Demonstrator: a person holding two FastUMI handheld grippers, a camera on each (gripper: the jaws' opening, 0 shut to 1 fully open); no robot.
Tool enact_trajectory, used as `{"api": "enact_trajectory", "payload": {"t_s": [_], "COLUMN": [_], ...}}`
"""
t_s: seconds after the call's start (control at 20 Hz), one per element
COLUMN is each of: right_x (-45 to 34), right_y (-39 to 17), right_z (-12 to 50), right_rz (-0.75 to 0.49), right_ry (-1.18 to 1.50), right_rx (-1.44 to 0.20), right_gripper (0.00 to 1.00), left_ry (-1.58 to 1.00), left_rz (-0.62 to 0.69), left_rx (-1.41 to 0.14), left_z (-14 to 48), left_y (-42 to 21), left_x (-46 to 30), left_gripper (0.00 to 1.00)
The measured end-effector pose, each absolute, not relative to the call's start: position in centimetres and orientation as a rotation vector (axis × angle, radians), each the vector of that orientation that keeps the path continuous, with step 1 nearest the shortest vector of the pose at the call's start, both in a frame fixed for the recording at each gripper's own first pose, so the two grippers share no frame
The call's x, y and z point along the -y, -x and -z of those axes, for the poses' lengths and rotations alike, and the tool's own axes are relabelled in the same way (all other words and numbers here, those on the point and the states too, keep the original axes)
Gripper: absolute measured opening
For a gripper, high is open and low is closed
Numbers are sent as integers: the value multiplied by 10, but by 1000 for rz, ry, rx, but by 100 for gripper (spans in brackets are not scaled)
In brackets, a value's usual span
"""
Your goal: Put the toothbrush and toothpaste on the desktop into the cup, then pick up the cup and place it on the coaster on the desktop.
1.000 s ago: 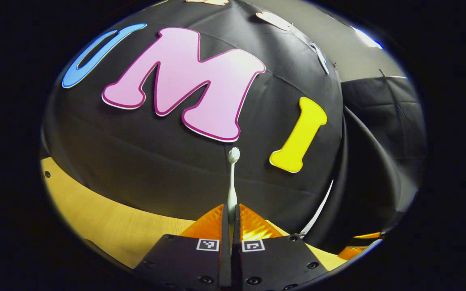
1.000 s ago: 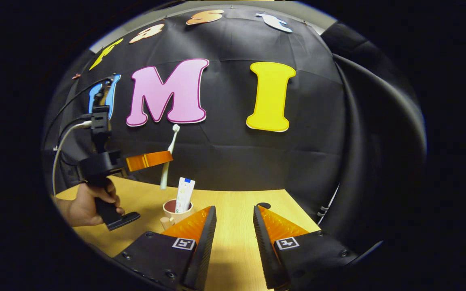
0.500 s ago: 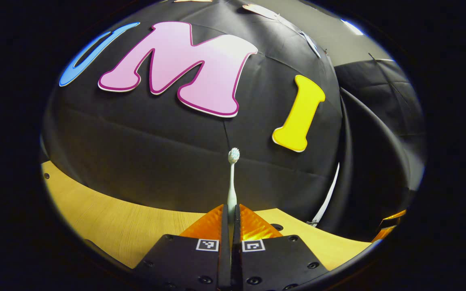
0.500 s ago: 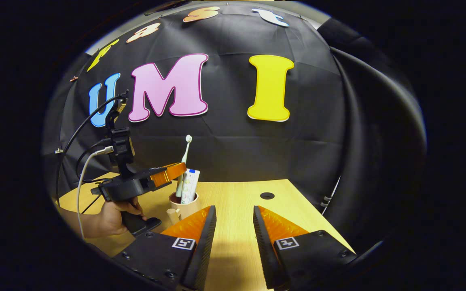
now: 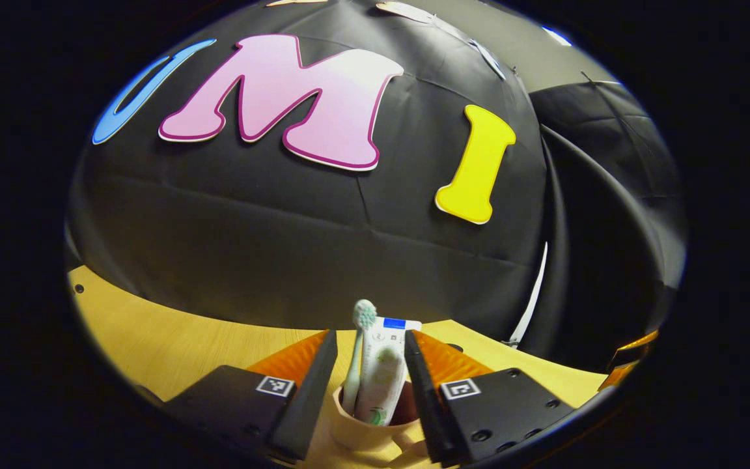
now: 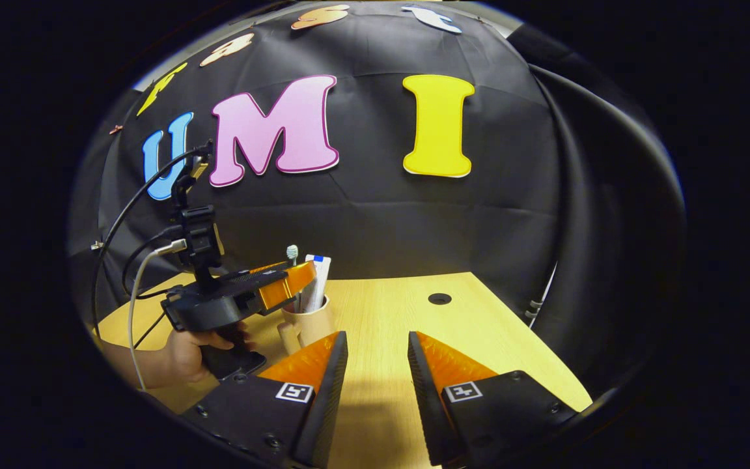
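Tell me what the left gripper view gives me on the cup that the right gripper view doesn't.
Left gripper view: a close look down into the cup, with the toothbrush and toothpaste standing in it between the open left gripper fingers, which flank them without pressing.

Right gripper view: the left gripper from the side, the hand holding it, its cables, the cup's handle, the open right gripper over bare desktop, apart from the cup.

Both: cup, toothbrush, toothpaste, desktop and its round hole.
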State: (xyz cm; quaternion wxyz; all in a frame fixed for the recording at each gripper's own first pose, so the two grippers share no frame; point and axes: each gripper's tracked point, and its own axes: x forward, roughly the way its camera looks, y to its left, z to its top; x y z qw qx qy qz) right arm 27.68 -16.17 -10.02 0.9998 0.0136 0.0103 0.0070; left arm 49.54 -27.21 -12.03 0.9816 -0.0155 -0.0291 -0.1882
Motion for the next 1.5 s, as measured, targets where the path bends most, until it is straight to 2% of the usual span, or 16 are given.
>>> {"api": "enact_trajectory", "payload": {"t_s": [0.05, 0.1, 0.2, 0.25, 0.45, 0.55, 0.65, 0.7, 1.05, 1.5], "right_x": [161, 160, 156, 153, 134, 116, 99, 91, 68, 44], "right_y": [-277, -277, -278, -279, -286, -291, -299, -303, -323, -347], "right_z": [101, 101, 100, 99, 97, 99, 107, 112, 135, 127], "right_rz": [-15, -17, -25, -30, -63, -97, -115, -117, -107, -98], "right_ry": [-27, -27, -38, -45, -46, -38, -21, -15, 43, 41], "right_rx": [-21, -20, -18, -15, -12, -14, -23, -34, -292, -509], "right_gripper": [58, 58, 55, 60, 70, 78, 97, 94, 94, 94], "left_ry": [24, 21, 21, 26, 45, 37, 30, 29, 64, 68], "left_rz": [377, 382, 381, 376, 324, 282, 234, 209, 22, -105], "left_rx": [69, 77, 94, 102, 137, 144, 141, 132, 82, 61], "left_z": [116, 110, 97, 88, 50, 35, 25, 24, 12, 9], "left_y": [-492, -485, -472, -465, -425, -401, -378, -368, -283, -183], "left_x": [272, 272, 267, 264, 229, 200, 170, 154, 53, -20], "left_gripper": [71, 82, 89, 98, 97, 96, 96, 97, 97, 96]}}
